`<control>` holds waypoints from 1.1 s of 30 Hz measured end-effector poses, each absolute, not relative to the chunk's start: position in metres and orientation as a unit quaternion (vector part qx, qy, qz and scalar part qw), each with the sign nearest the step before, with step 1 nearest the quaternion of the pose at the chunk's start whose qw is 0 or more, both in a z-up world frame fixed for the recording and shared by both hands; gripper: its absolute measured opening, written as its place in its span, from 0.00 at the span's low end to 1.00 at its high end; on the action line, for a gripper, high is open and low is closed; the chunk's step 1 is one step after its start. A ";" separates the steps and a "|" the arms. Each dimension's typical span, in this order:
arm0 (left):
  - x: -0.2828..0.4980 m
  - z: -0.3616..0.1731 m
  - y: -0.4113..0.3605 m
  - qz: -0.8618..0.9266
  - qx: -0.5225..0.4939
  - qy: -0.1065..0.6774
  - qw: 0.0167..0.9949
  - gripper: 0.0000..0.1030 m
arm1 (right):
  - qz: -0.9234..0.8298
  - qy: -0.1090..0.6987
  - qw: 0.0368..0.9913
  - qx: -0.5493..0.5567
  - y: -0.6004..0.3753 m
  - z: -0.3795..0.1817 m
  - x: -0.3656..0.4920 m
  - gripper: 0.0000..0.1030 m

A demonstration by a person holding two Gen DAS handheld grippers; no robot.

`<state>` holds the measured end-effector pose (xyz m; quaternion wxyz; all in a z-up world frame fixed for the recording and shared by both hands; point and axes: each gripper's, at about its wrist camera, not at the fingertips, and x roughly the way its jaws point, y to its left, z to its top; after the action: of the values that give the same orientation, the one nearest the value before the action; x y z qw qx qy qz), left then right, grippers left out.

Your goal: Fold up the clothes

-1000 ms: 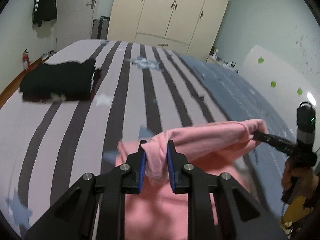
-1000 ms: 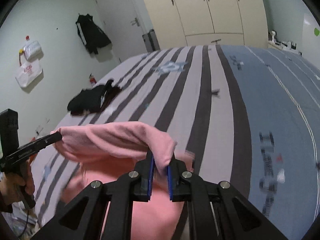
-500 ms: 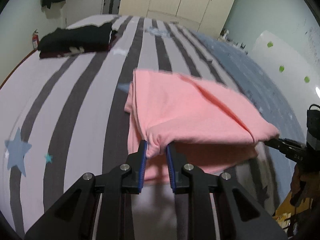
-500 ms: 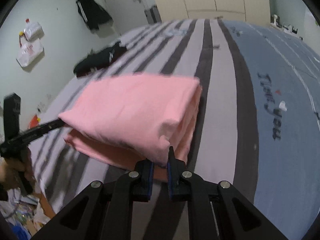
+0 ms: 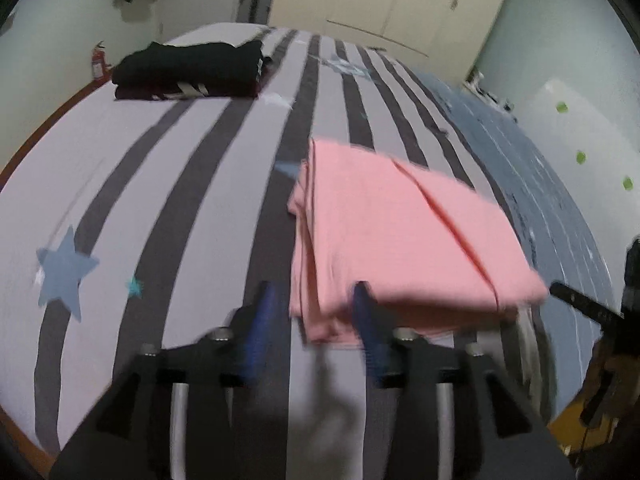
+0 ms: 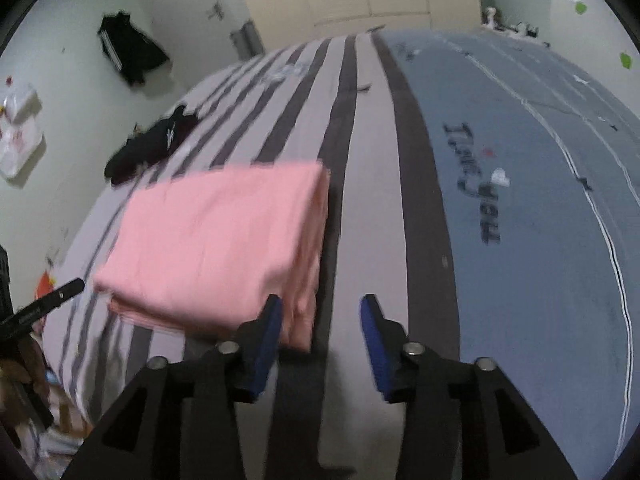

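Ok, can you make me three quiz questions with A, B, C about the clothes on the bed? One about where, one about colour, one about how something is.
1. Where is the black pile of clothes?
A. on top of the pink garment
B. farther up the bed, apart from it
C. on the floor

2. What colour is the garment nearest the grippers?
A. pink
B. green
C. white

3. How is the pink garment?
A. hanging up
B. crumpled in a ball
C. folded flat on the bed

Answers:
1 B, bare striped bedcover lies between them.
2 A, it is plainly pink.
3 C, it lies as a neat rectangle with stacked edges.
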<state>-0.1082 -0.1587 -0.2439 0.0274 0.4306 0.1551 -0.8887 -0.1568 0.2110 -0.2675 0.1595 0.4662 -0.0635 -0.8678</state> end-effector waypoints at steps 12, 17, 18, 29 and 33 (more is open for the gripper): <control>-0.120 -0.299 -0.131 -0.881 0.461 0.102 0.017 0.32 | -0.872 -0.005 0.141 0.469 0.176 -0.319 -0.172 0.37; -0.119 -0.291 -0.134 -0.879 0.458 0.127 0.025 0.32 | -0.885 -0.002 0.120 0.450 0.180 -0.316 -0.185 0.37; -0.119 -0.288 -0.136 -0.878 0.459 0.134 0.026 0.32 | -0.888 -0.010 0.113 0.445 0.184 -0.310 -0.187 0.37; -0.176 -0.235 -0.130 -0.919 0.383 0.094 0.008 0.32 | -0.907 -0.045 0.165 0.384 0.146 -0.254 -0.204 0.36; -0.221 -0.253 -0.126 -0.915 0.395 0.082 0.001 0.25 | -0.902 -0.034 0.191 0.385 0.104 -0.267 -0.215 0.36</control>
<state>-0.2211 -0.1262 -0.2525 0.0009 0.3954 0.0824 -0.9148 -0.2146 0.1039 -0.2668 0.1913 0.3849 -0.0339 -0.9023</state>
